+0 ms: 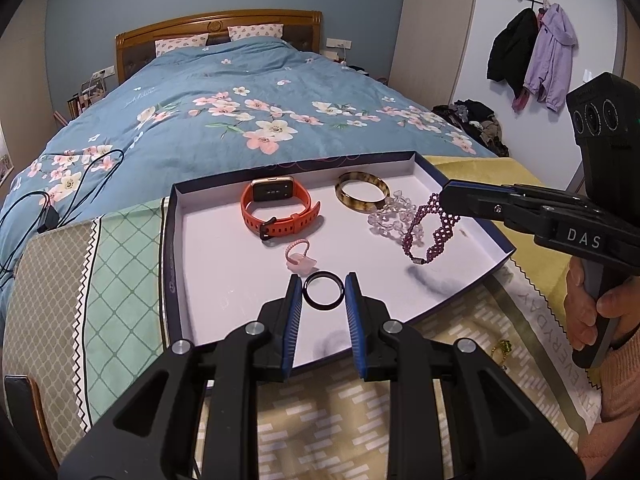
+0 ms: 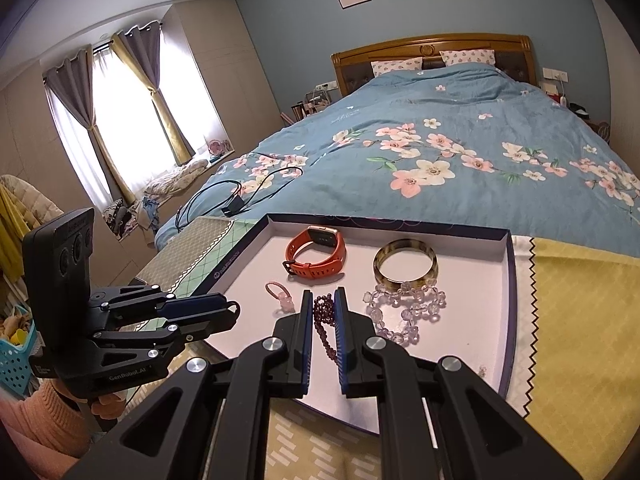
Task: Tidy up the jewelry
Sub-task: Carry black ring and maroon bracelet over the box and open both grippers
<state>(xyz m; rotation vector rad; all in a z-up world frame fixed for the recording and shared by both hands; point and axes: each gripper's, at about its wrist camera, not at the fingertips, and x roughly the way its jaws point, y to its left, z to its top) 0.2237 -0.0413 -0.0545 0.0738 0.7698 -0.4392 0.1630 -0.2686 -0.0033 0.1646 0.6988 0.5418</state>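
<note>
My left gripper (image 1: pixel 324 292): matte black plastic w/ blue ribbed finger pads (image 1: pixel 294 312), round silver screws at the linkage joints. My right gripper (image 2: pixel 323 312) is built the same; white "DAS" label on its side, black camera block w/ three round lenses on top. "GenRobot.AI" printed on the left one's body. I wear a peach knit sleeve (image 1: pixel 620 376).

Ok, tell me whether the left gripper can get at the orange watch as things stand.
Probably not yet. The left gripper is shut on the black ring, so its jaws are taken. The path itself looks free: the orange watch lies open in the tray, with only the pink ring off to the side.
</note>
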